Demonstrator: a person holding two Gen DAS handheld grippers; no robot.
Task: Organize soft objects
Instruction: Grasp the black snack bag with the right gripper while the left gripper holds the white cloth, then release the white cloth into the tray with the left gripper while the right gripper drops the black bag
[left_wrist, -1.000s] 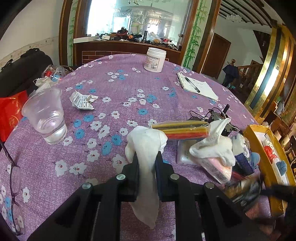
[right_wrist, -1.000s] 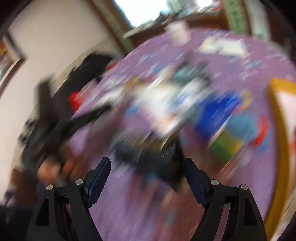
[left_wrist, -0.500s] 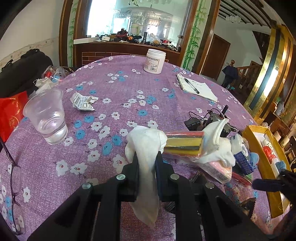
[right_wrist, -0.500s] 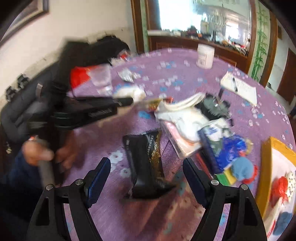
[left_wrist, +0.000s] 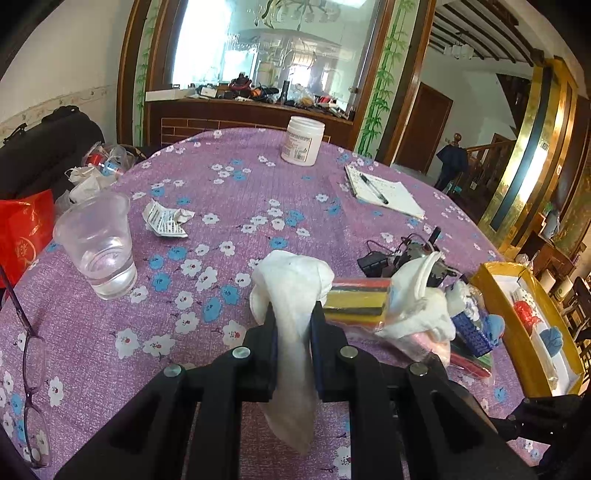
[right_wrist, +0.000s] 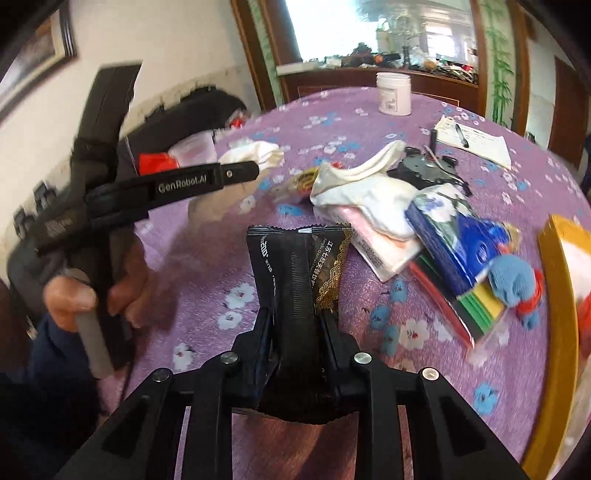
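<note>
Cloth is held in the left gripper: a white sock is pinched tight between the shut jaws, with its top bunched above them and its tail hanging down below. The sock is seen to be soft, floppy and light, so it is best held at the middle, where it is thick. A thin end would probably slip out.

The right gripper is being closed on a black snack packet, and the packet is already squeezed in at its lower part between the jaws. The packet looks smooth and crinkly, so it may be slippery. It is probably light, and it could be crushed if squeezed hard.

More soft things are piled on the purple flowered tablecloth: another white sock, a blue knitted toy and a tissue pack. A yellow tray is seen just beside the pile.
</note>
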